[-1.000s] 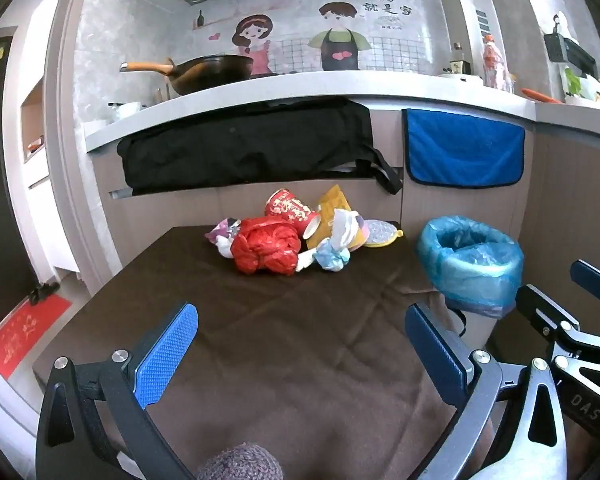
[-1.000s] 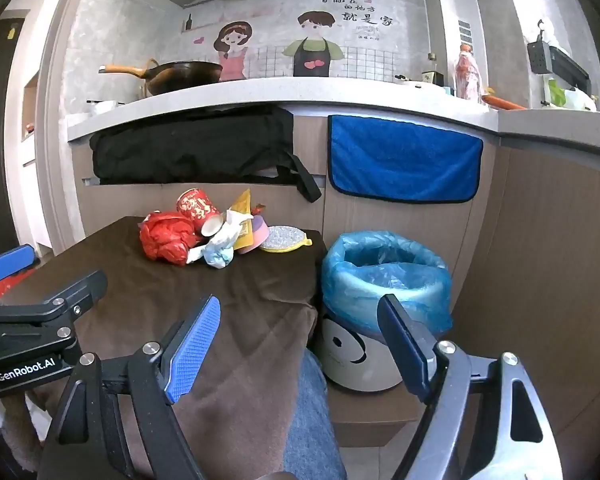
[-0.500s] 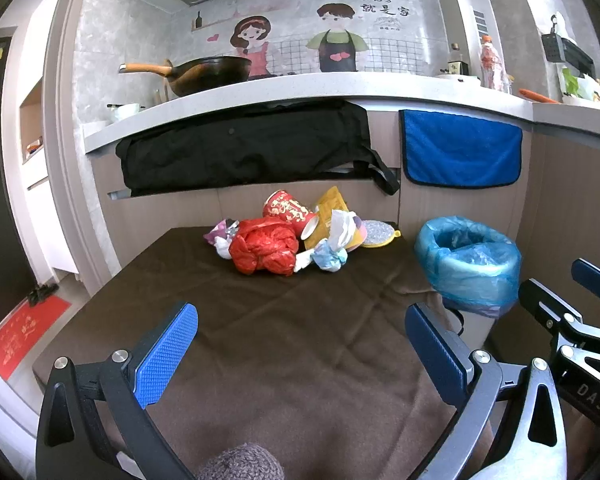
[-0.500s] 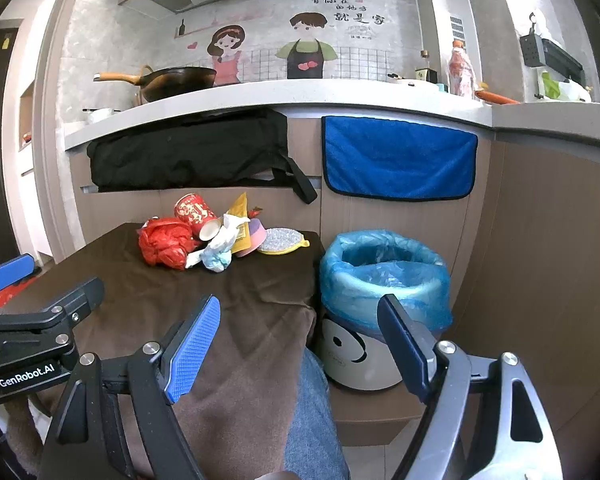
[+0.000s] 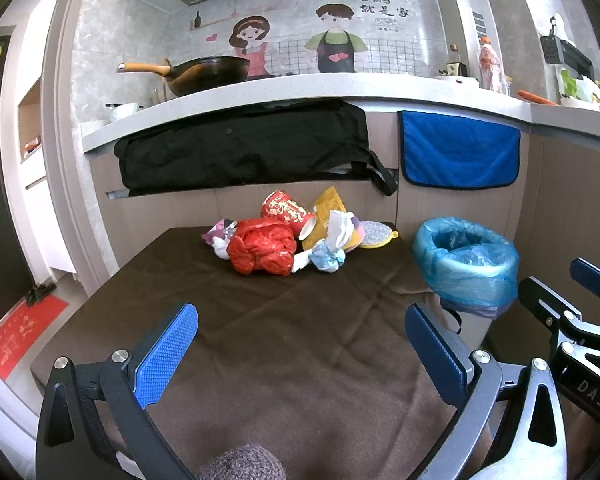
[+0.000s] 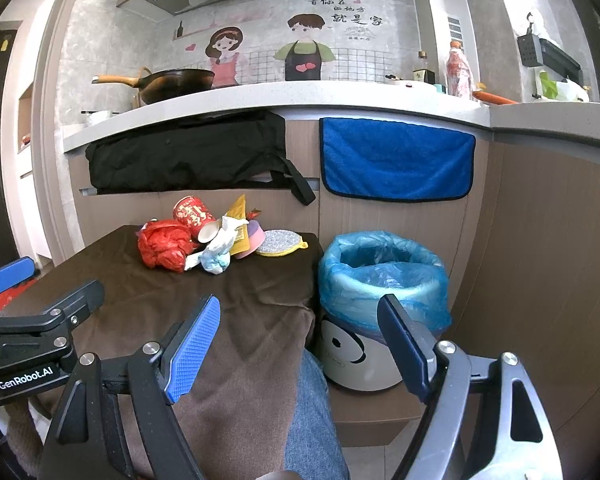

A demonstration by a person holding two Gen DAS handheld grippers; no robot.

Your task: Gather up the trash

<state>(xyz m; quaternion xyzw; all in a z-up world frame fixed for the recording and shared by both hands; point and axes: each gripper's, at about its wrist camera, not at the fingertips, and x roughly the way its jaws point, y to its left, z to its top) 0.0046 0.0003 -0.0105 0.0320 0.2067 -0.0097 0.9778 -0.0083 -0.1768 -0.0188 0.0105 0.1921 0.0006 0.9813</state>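
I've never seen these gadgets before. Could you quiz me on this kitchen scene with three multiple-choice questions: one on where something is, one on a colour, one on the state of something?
1. Where does the trash pile lie?
A. on the brown cloth, at its far end
B. inside the bin
C. on the counter

2. What colour is the bin liner?
A. black
B. light blue
C. red

3. How do the left tongs and right tongs stand?
A. both shut on trash
B. one holds a cup
C. both open, holding nothing

Answers: 1 A, the pile sits on the brown cloth near the cabinet; 2 B, blue plastic folds over the bin's rim; 3 C, each pair's pads stand wide apart with nothing between.
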